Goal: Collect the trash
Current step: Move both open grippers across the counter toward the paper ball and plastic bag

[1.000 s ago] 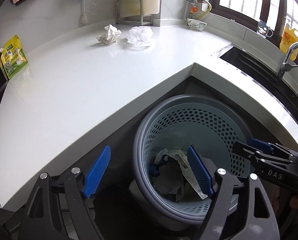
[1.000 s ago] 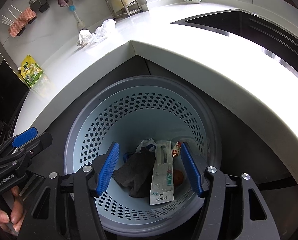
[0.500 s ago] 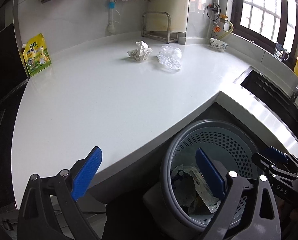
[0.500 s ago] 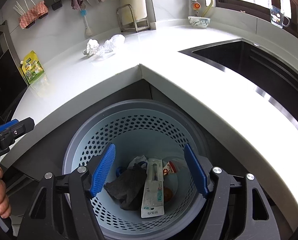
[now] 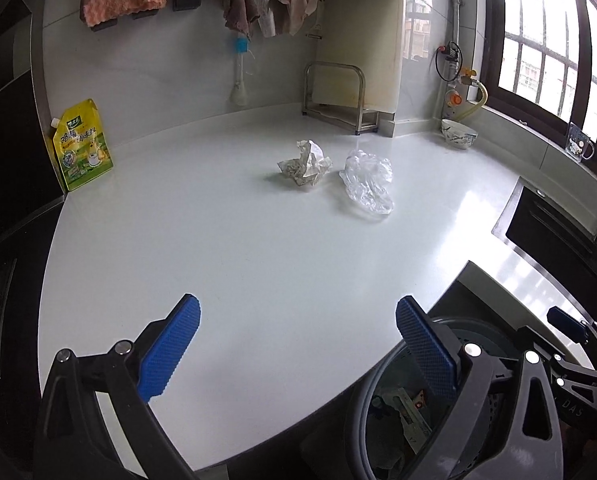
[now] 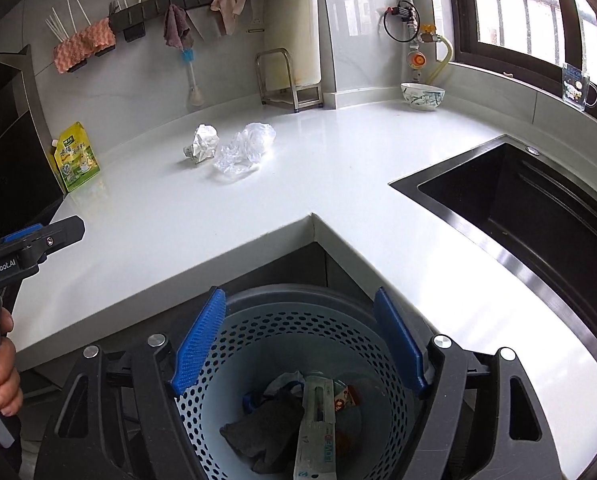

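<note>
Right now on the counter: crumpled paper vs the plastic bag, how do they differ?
The crumpled paper is opaque, off-white with print; the plastic bag is clear and see-through. The paper is balled and stands taller; the bag lies flatter and spreads wider. The paper sits nearer the yellow pouch, the bag nearer the sink. Both lie loose on the white countertop, not yet binned.

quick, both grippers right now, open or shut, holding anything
left gripper: open, nothing between its blue pads, over the white countertop.
right gripper: opening, empty, above the grey perforated trash basket.
</note>
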`<state>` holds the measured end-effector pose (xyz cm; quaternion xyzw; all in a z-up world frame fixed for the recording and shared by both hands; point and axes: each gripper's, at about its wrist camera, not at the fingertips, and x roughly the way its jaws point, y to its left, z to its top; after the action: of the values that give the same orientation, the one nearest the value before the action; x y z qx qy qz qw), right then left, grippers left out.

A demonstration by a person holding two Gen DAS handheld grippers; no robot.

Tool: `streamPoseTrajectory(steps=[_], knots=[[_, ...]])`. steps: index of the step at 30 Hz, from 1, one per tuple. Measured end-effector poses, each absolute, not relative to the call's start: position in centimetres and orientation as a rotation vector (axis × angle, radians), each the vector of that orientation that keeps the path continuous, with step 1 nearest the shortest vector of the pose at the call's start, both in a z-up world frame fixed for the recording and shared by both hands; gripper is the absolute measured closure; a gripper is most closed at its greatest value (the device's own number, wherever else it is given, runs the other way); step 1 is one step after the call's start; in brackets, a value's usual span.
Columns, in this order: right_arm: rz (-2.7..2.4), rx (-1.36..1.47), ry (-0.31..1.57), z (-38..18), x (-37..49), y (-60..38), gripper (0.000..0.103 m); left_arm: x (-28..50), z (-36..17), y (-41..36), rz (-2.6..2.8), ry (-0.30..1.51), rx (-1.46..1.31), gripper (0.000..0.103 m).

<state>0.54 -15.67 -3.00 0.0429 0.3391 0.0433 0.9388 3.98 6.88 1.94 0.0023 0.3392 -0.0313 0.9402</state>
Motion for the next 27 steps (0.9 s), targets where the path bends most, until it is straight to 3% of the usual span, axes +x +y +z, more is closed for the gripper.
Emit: streamPoseTrajectory(steps=[17,27], knots=[[0.175,-0.006,0.665,0.6,16.0,-10.3,0.030,12.7,2.8,9.7,0.026,0.663,-0.021,0.006],[0.131,-0.002,0.694,0.0,24.1,-8.2,0.030,20.1,3.2,11.1,0.093,0.646,-0.055,0.006]])
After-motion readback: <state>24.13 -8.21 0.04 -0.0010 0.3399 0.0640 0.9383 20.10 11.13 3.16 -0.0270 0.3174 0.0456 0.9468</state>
